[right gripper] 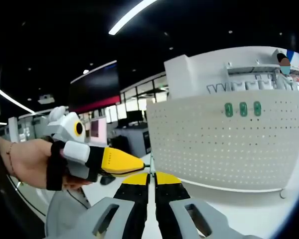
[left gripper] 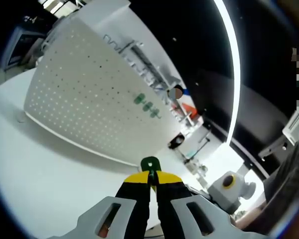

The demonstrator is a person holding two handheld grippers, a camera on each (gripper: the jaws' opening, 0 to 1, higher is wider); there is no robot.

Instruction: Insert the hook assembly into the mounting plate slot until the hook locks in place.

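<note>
A: While looking along the left gripper [left gripper: 150, 175], seeing its yellow-tipped jaws clamping tight on a green hook [left gripper: 150, 163], with the hook's tab poking up past the tips.

B: Confirming. Sitting where against the plate?

A: Hovering off the white perforated mounting plate [left gripper: 89, 94], near one edge, not touching it. Plate standing on the white table [left gripper: 35, 199], looking tilted from camera roll.

B: Carrying anything already?

A: Carrying three green hooks [left gripper: 147, 105] in a short row, well apart from the held one. Showing grey wire racks [left gripper: 139, 55] behind the plate, along the far edge.

B: Checking the right gripper view now. Seeing the right gripper [right gripper: 150, 180] with jaws pressing together, gripping nothing visible.

A: And the other tool there?

B: Entering from the left side of that view, yellow tip ending just beside the right jaw tips. Not able to tell whether touching. Being held by a hand [right gripper: 27, 162], with a black strap crossing the fingers.

A: Held hook visible from that side?

B: Too small to make out. Plate facing the camera squarely, row of three sitting high on its face, near the top edge.
</note>
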